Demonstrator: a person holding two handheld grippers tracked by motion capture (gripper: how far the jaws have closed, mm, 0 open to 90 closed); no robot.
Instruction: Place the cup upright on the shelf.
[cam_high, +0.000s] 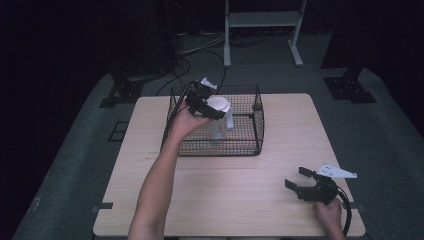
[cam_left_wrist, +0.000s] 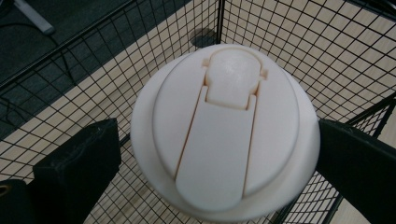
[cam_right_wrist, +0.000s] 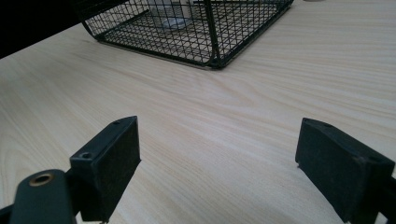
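A white cup with a flip-top lid (cam_left_wrist: 224, 135) stands upright inside the black wire basket (cam_high: 257, 125) at the back of the table. From above, my left gripper (cam_high: 207, 103) straddles the lid (cam_high: 218, 104). Its jaws flank the lid's rim: the right one is against it, and a thin gap shows at the left one. In its own view the left gripper (cam_left_wrist: 219, 140) looks straight down on the lid. My right gripper (cam_high: 298, 178) rests open near the table's front right, nothing between its jaws (cam_right_wrist: 219, 154). The cup's base (cam_right_wrist: 175, 21) shows through the basket mesh (cam_right_wrist: 205, 37).
The light wooden table (cam_high: 225, 185) is bare between the basket and the right gripper. Beyond the table are dark floor, cables (cam_high: 180, 70) and a white metal stand (cam_high: 262, 30).
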